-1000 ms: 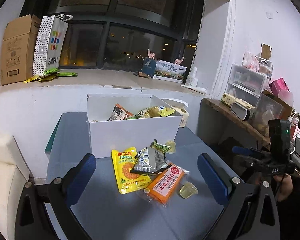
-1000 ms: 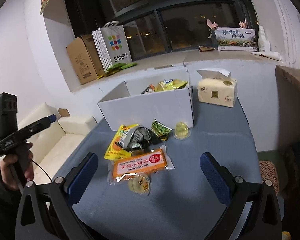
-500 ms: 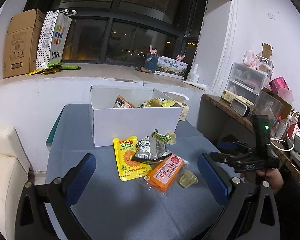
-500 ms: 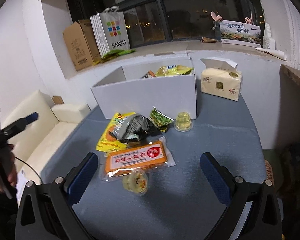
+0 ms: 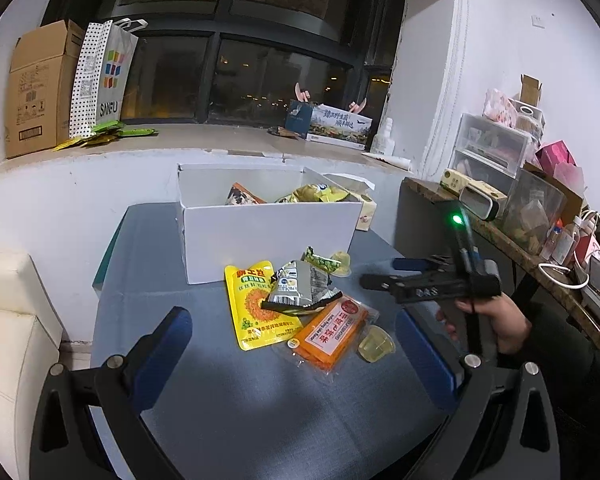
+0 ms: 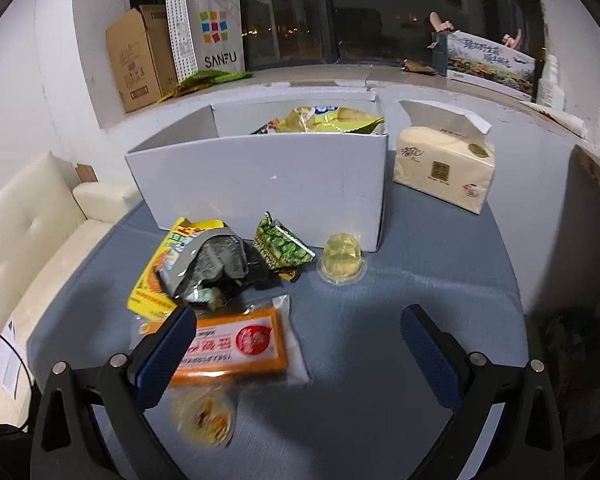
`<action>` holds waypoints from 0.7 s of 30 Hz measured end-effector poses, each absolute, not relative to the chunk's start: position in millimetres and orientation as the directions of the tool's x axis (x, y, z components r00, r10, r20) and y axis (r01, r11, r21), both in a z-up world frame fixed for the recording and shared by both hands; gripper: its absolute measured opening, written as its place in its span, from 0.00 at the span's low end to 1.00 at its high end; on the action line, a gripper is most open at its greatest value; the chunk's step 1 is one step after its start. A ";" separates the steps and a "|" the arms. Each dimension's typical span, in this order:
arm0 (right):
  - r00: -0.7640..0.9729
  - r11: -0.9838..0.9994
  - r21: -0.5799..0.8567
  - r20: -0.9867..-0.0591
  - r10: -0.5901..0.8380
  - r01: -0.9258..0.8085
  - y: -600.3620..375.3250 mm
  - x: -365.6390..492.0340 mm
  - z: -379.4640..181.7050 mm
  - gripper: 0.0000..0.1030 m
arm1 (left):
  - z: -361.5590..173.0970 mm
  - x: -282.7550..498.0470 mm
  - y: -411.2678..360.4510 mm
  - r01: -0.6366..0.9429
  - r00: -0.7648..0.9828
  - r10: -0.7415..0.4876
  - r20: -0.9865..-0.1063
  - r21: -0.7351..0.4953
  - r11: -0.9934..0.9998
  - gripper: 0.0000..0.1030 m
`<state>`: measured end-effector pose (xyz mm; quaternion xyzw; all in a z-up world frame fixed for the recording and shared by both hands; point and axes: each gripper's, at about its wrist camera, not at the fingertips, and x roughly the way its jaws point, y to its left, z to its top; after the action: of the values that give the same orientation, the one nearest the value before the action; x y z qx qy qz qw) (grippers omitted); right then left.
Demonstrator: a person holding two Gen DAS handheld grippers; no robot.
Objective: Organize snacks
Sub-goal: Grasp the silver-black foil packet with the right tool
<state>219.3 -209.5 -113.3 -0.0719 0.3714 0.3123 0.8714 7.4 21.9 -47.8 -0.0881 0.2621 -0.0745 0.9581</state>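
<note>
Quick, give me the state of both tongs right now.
Left tongs: open, holding nothing, above the table.
Right tongs: open, holding nothing, over the orange packet.

Left gripper (image 5: 296,354) hangs wide open over the blue table (image 5: 228,408). Snack pile in front – yellow sunflower-seed pouch (image 5: 256,308), silver packet (image 5: 302,288) on top, orange pack (image 5: 330,334), jelly cup (image 5: 376,345). White box (image 5: 268,236) behind – right gripper (image 5: 380,274) reaching in.
</note>
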 end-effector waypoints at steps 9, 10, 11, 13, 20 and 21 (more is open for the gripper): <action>0.296 0.704 0.368 -0.718 0.630 -0.607 -147.8 247.4 -138.9 1.00 | -52.9 8.8 20.8 0.099 0.844 -0.197 -0.498 -0.217 0.971 1.00; 0.284 0.714 0.360 -0.739 0.612 -0.601 -137.0 251.4 -145.1 1.00 | -54.3 9.2 21.6 0.098 0.843 -0.197 -0.501 -0.218 0.971 1.00; 0.275 0.721 0.357 -0.752 0.599 -0.594 -130.8 255.1 -149.3 1.00 | -56.2 9.8 22.2 0.096 0.840 -0.197 -0.505 -0.220 0.971 1.00; 0.265 0.728 0.373 -0.757 0.598 -0.576 -124.0 261.0 -154.3 1.00 | -60.1 11.7 22.9 0.094 0.834 -0.199 -0.515 -0.222 0.970 1.00; 0.226 0.684 0.374 -0.753 0.618 -0.626 -122.4 255.8 -153.0 0.42 | -70.3 20.2 24.8 0.080 0.818 -0.204 -0.537 -0.244 0.966 1.00; 0.227 0.679 0.365 -0.754 0.617 -0.637 -123.0 253.0 -151.9 0.41 | -71.9 21.6 24.7 0.079 0.816 -0.205 -0.541 -0.247 0.966 1.00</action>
<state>253.0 -123.0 -151.9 -0.0105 0.4760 0.4002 0.7830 21.6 24.7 -71.9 -0.1069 0.2942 -0.0751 0.9468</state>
